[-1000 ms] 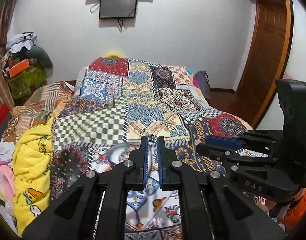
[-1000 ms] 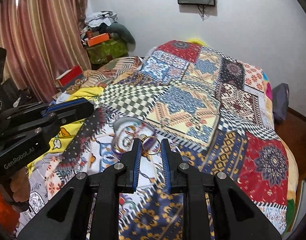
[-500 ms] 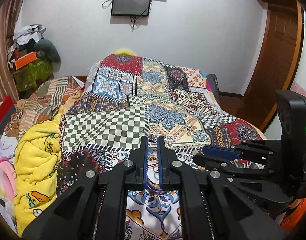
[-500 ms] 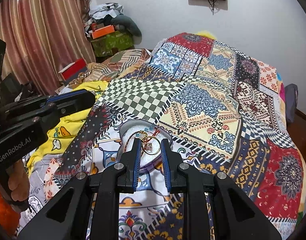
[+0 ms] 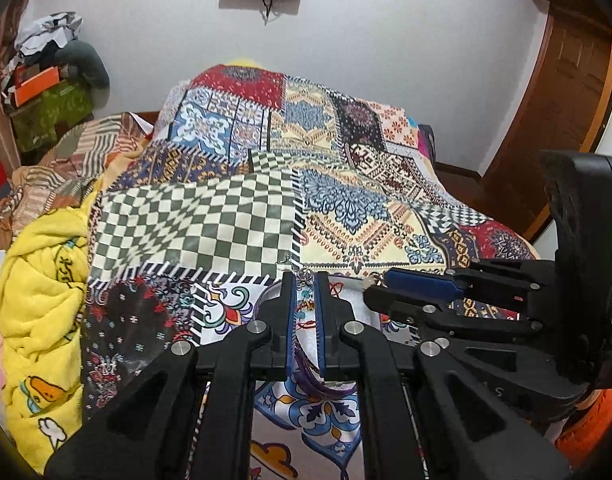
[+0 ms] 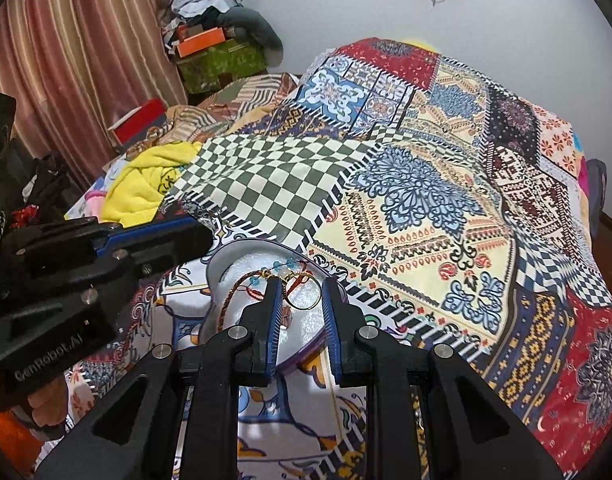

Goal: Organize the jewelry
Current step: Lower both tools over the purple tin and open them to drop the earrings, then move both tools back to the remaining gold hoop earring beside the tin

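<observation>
A white dish with a purple rim (image 6: 306, 354) lies on the patchwork bedspread. It holds a braided red-brown bracelet (image 6: 229, 300) with blue beads. My right gripper (image 6: 301, 294) hangs over the dish, shut on a gold hoop (image 6: 303, 307) that spans the gap between its fingers. In the left wrist view my left gripper (image 5: 305, 280) is shut on a small silver jewelry piece (image 5: 304, 275) at its fingertips, above the dish's near rim (image 5: 326, 388). The two grippers are side by side, the right gripper (image 5: 376, 294) just to the right of the left one (image 6: 201, 236).
The patchwork bedspread (image 6: 426, 200) covers the whole bed. A yellow blanket (image 5: 37, 300) is bunched at the bed's left edge. Boxes and clothes (image 6: 213, 48) are piled in the far corner by the curtain. A wooden door (image 5: 566, 92) stands to the right.
Both grippers have moved forward and down over the bed with their jewelry. The white dish has come into view under the right gripper's tips.
</observation>
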### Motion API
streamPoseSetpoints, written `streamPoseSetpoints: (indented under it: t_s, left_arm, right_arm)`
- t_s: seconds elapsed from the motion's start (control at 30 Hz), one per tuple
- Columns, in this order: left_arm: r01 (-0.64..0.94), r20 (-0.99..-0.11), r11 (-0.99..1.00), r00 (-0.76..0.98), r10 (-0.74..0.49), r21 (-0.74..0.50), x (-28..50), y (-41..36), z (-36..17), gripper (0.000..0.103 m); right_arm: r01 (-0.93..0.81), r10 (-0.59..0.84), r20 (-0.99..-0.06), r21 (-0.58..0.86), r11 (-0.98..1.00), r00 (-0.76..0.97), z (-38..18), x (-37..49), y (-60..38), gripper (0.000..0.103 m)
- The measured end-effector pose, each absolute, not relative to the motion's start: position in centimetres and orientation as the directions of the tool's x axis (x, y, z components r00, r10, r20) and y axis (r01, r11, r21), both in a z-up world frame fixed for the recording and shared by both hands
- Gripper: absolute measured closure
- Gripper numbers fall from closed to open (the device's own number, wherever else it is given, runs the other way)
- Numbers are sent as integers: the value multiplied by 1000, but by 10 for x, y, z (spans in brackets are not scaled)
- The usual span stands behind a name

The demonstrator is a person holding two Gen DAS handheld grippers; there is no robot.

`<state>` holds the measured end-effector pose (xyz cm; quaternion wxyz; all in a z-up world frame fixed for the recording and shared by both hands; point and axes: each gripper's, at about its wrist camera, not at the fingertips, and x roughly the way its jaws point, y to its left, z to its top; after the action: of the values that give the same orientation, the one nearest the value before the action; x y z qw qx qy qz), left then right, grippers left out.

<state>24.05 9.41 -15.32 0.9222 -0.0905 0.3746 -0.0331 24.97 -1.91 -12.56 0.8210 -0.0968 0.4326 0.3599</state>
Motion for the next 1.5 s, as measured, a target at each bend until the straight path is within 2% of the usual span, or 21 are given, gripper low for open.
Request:
streamPoseSetpoints:
  t_s: [0.57, 1.07, 1.27, 1.4, 1.47, 1.5]
  left_arm:
    - [-1, -735, 977, 659, -160, -214, 260, 101, -187, 96]
    - [4, -736, 985, 664, -130, -170, 253, 98, -180, 96]
    - [-16, -736, 988, 669, -102, -152, 247, 98, -170, 95]
    - [-21, -728, 989, 680, -92, -145, 239, 96, -159, 87]
    - [-22, -719, 990, 690, -83, -136, 233, 93, -152, 76]
    - [-23, -713, 991, 697, -78, -130, 230, 92, -147, 74]
  right_arm:
    - [-688, 480, -815, 145, 711, 325, -144, 262, -9, 85]
    - [-716, 467, -820, 104, 691, 332, -135, 251, -4, 84]
    - [-707, 461, -810, 83, 703, 363, -122, 241, -12, 70]
    - [-693, 470, -793, 86, 716, 387, -107, 237, -25, 70]
    - [-684, 471, -785, 83, 724, 403, -100, 234, -31, 70]
    - [-678, 471, -781, 83, 730, 411, -96, 232, -34, 69]
